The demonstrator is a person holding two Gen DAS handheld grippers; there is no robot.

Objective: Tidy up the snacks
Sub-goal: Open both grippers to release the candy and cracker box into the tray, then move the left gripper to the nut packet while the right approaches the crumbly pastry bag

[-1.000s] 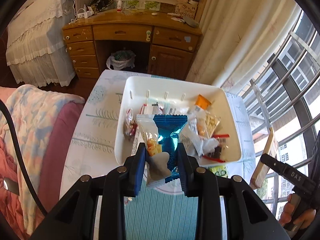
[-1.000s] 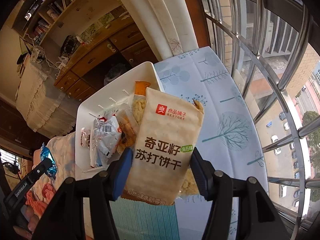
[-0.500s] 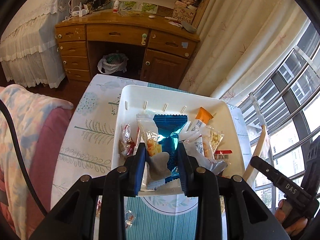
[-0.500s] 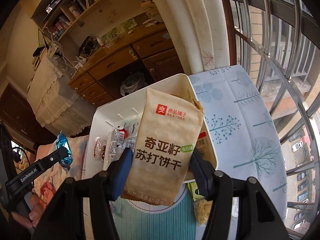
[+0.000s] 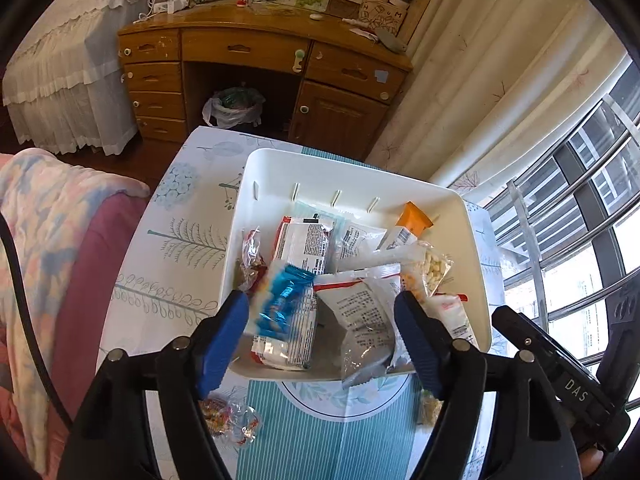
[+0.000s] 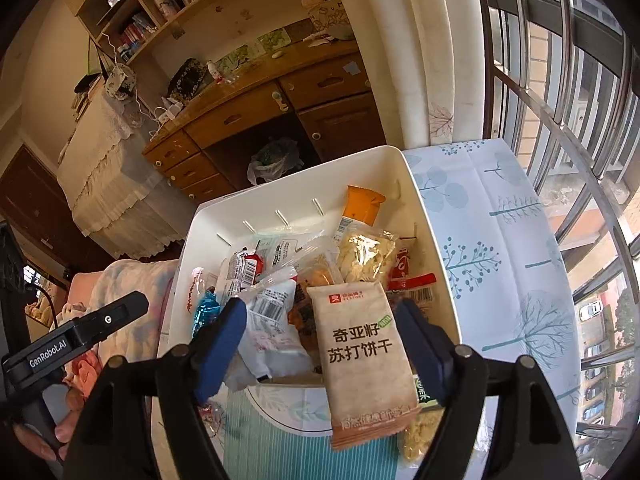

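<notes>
**Snack bin on the table, both grippers spread above its near rim**

Left gripper [image 5: 322,336]: blue-padded jaws wide apart, nothing between them in contact; a blue foil snack packet [image 5: 286,316] sits in the gap, tilted over the near edge of the bin, blurred.

Right gripper [image 6: 320,346]: jaws likewise spread. A beige cracker packet [image 6: 366,364] with printed characters lies in the gap, its top inside the bin, its bottom hanging over the near rim; contact with either pad cannot be judged.

Table [image 5: 176,248]: pale cloth with tree prints, striped teal mat nearest. Two small wrapped sweets [image 5: 228,420] lie loose just before the bin, to the left.

White bin [image 5: 360,176]: rectangular, slotted far wall. Contents heaped: white packet with barcode [image 5: 306,244], clear bag of pale nuts [image 5: 432,268], orange-topped stick packet [image 5: 414,222] against the far right wall, a grey-white pouch [image 5: 362,324] at the near side.

Beyond: wooden desk [image 5: 256,52] with drawers, cream curtain [image 5: 492,76], barred window [image 6: 560,52].
</notes>
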